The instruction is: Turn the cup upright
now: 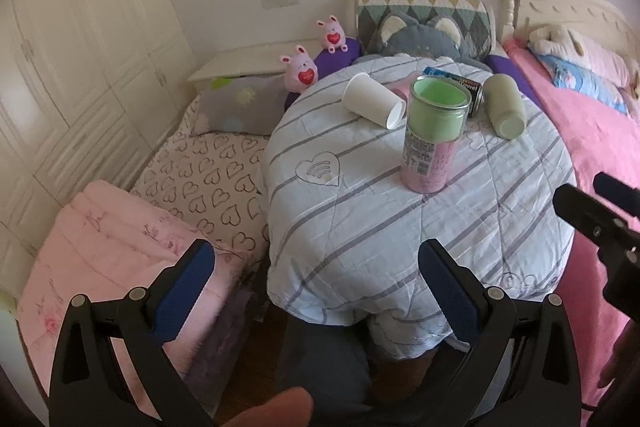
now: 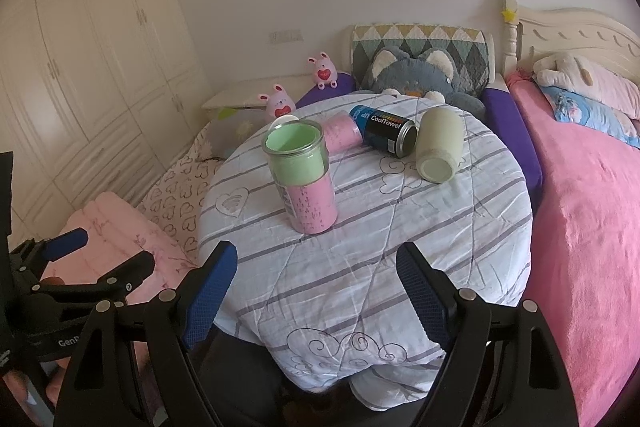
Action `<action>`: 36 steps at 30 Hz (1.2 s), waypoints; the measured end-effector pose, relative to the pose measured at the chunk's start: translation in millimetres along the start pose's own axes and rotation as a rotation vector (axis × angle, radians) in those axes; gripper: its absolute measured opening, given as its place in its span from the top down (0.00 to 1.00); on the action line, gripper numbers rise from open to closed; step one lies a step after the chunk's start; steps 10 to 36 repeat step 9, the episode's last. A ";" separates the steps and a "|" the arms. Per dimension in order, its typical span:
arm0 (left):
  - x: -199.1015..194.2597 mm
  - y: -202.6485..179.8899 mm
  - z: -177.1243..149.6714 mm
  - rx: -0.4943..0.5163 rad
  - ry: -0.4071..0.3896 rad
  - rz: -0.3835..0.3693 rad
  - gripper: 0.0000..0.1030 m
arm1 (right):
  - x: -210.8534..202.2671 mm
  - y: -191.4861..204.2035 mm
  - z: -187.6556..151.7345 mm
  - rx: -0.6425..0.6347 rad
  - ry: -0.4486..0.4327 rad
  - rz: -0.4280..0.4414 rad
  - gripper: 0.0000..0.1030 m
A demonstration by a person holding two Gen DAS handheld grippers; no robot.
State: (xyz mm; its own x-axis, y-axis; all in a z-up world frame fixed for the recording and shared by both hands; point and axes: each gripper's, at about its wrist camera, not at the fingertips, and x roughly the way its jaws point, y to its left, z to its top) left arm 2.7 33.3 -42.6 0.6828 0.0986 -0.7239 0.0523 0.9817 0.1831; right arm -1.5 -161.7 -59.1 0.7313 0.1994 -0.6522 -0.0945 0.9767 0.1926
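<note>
A white paper cup (image 1: 374,99) lies on its side at the far left of the round table (image 1: 360,227); in the right wrist view only its rim (image 2: 285,122) peeks behind the canister. A pale green cup (image 1: 505,105) (image 2: 439,150) lies on its side at the far right. My left gripper (image 1: 316,283) is open and empty at the table's near edge. My right gripper (image 2: 316,287) is open and empty over the near edge; it also shows in the left wrist view (image 1: 592,215).
An upright green-and-pink canister (image 1: 434,133) (image 2: 304,175) stands mid-table. A black CoolTowel can (image 2: 386,131) and a pink tube (image 2: 340,135) lie behind it. Plush toys (image 2: 420,75), a pink bed (image 2: 580,207) to the right, folded bedding (image 1: 120,247) to the left.
</note>
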 end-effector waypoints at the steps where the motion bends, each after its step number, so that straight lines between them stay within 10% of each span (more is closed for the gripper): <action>1: -0.7 0.0 -0.2 0.001 -0.004 -0.001 0.00 | 0.2 0.0 0.1 0.001 0.000 0.001 0.19; 36: 2.3 6.6 0.2 -0.032 -0.011 -0.063 0.00 | 3.3 -1.2 0.4 0.007 0.011 -0.001 0.19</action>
